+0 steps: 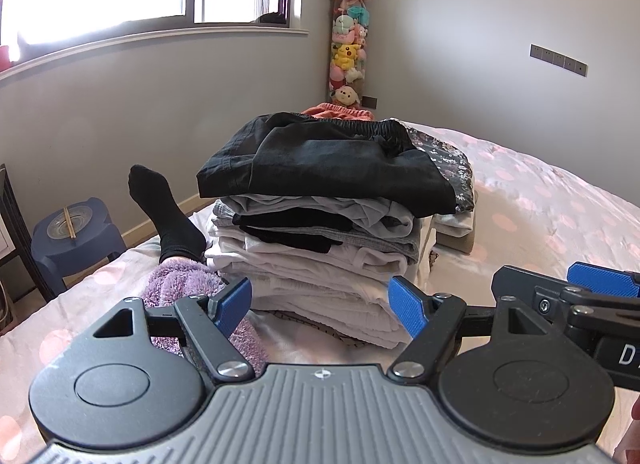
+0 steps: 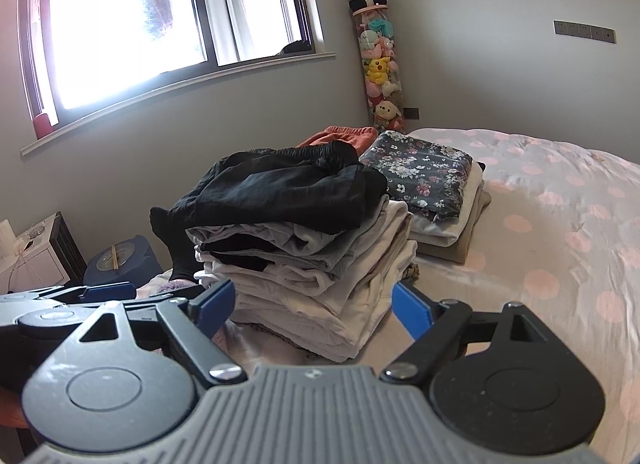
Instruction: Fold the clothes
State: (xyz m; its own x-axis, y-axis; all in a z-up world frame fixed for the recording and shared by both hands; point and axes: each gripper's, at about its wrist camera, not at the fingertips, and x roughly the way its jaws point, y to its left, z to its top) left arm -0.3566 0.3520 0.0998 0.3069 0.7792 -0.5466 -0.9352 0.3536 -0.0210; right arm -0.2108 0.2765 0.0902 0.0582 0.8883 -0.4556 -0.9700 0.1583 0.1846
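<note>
left gripper (image 1: 320, 300) | black arms, blue pads | grey ribbed body | silver screws

matt black cloth shorts (image 1: 320, 159) atop soft cotton stack (image 1: 316, 264); fuzzy purple towel (image 1: 188, 284)

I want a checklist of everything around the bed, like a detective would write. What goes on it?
Surface: grey bedspread with pink dots, mostly bare on the right.
Job's things: tall stack of folded clothes with black elastic-waist shorts on top; beside it a lower pile topped by a dark floral folded garment; an orange garment behind.
Clutter: fluffy purple towel and a black sock left of the stack.
Grippers: left gripper open, empty; right gripper open, empty; both facing the stack.
Cables: nothing seen.
Surroundings: bright window, clear tube of plush toys with a panda on top in the corner, blue plastic stool.
</note>
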